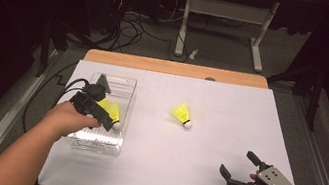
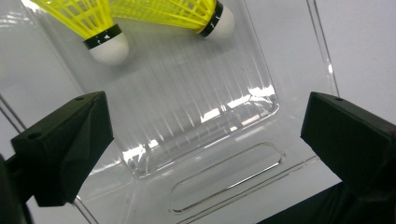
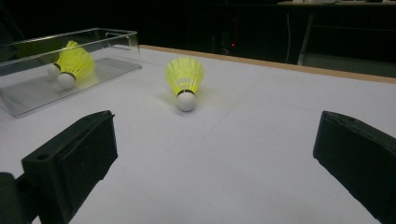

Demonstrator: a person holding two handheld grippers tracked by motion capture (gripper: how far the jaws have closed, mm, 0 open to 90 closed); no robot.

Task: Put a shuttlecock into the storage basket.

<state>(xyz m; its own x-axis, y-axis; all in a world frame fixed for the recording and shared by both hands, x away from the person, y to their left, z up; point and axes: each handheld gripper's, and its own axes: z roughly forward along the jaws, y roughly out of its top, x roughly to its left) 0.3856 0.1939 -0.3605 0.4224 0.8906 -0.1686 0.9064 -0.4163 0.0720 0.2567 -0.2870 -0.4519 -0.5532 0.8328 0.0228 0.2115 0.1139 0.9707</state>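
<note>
High view
- Work in hand: gathering yellow shuttlecocks into the clear plastic tray at the left of the white tabletop.
- Left gripper: held over the tray's middle, angled down into it; a shuttlecock in the tray lies just beside its fingers, cork toward the tray's right wall. My reading is that the gripper hangs low over the tray so a shuttlecock drops a short way and stays inside the walls.
- Loose shuttlecock: on its side on the bare tabletop, well apart from the tray, cork pointing toward the person.
- Right gripper: near the front right edge, well apart from everything, probably parked out of the way.

Left gripper view
- Fingers: spread wide with nothing between them, the ribbed tray floor showing through the gap.
- Tray contents: two shuttlecocks lie free on the floor ahead, one with its white cork to the left, the second beside it, skirts fanning away.

Right gripper view
- Fingers: wide apart and empty, aimed level across the tabletop.
- Target: the loose shuttlecock lies straight ahead, cork toward the camera, so this gripper looks lined up for it.
- Tray: off to the left, with yellow skirts visible through its wall.
</note>
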